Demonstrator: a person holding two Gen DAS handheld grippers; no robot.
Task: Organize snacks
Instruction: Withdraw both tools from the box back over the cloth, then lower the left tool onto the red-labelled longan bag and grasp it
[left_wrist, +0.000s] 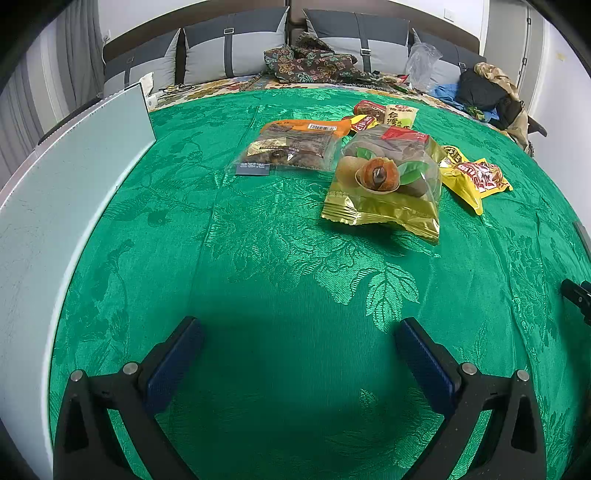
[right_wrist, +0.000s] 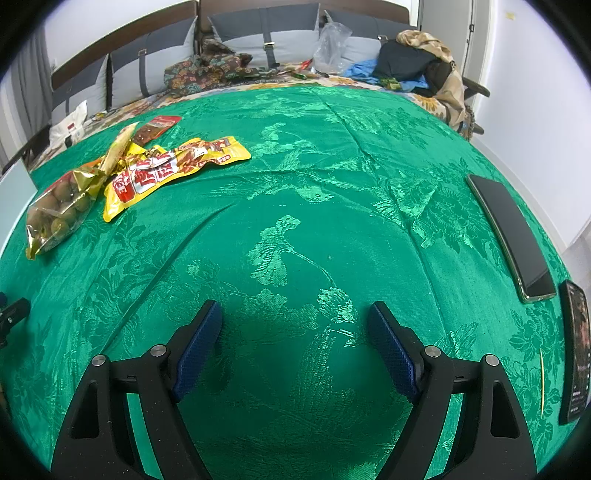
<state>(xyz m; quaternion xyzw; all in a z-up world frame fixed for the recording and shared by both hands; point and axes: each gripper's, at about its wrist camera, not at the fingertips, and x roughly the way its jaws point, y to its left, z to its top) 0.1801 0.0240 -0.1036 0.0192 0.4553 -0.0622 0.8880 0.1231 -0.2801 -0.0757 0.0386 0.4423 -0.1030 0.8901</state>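
Note:
Several snack packets lie on a green tablecloth (left_wrist: 258, 258). In the left wrist view a gold bag of brown fruits (left_wrist: 388, 181) lies nearest, a clear bag with an orange top (left_wrist: 291, 144) to its left, a yellow packet (left_wrist: 476, 177) to its right, and small red and cream packets (left_wrist: 384, 112) behind. My left gripper (left_wrist: 299, 332) is open and empty, well short of the bags. In the right wrist view the gold bag (right_wrist: 59, 210) and yellow packets (right_wrist: 166, 170) lie far left. My right gripper (right_wrist: 295, 314) is open and empty over bare cloth (right_wrist: 332, 184).
A pale blue-white box wall (left_wrist: 74, 177) stands along the left edge. Two dark phones (right_wrist: 513, 236) (right_wrist: 576, 350) lie at the right edge. A sofa with grey cushions (left_wrist: 236, 48), patterned cloth and a pile of clothes (left_wrist: 487, 92) lie behind the table.

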